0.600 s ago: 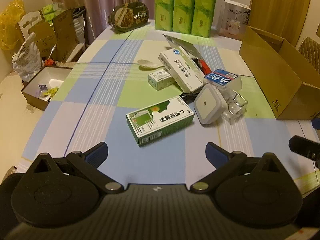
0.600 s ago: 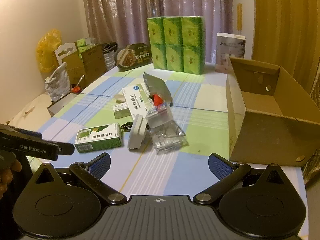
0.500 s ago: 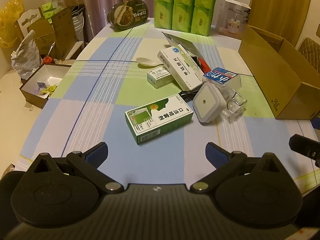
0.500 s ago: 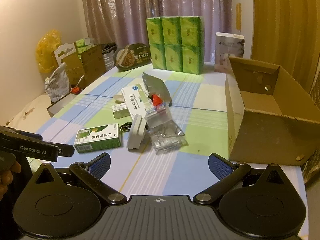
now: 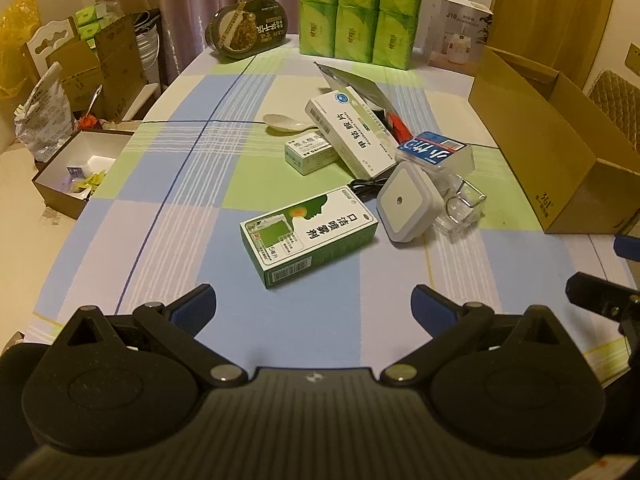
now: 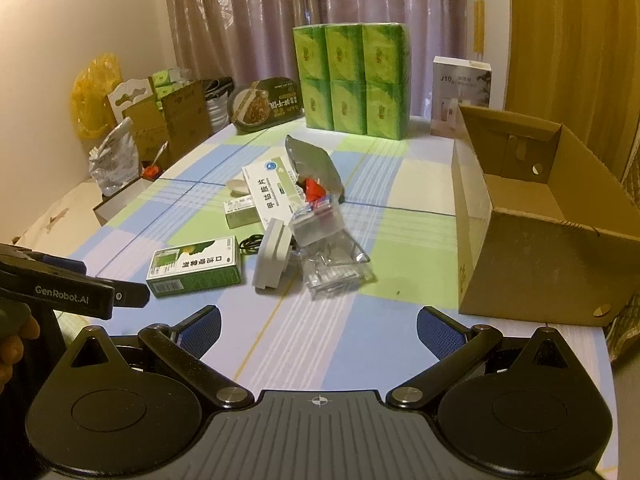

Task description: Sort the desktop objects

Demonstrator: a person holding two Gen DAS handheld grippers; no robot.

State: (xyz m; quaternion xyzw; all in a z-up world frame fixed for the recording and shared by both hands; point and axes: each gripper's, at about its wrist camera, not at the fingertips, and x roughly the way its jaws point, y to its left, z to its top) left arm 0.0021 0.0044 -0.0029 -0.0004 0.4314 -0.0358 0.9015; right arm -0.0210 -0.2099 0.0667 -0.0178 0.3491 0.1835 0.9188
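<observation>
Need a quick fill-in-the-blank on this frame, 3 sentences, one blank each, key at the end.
1. Both the left gripper and the right gripper are ____.
2. The cardboard box on the table holds ____.
3. The white spoon lies beside the ____ medicine box.

Missing words: open; nothing; small

- Table (image 5: pixel 168 216) covered in a blue, green and white checked cloth.
- Green-and-white medicine box (image 5: pixel 308 236) lies flat nearest the front edge.
- Behind it, mid-table: white square night light (image 5: pixel 408 204), clear plastic case (image 5: pixel 460 212), long white box (image 5: pixel 350 136), small white box (image 5: pixel 310 154), white spoon (image 5: pixel 284 123).
- Open cardboard box (image 6: pixel 536 224) along the right edge.
- Green tissue packs (image 6: pixel 352 80) at the far edge.
</observation>
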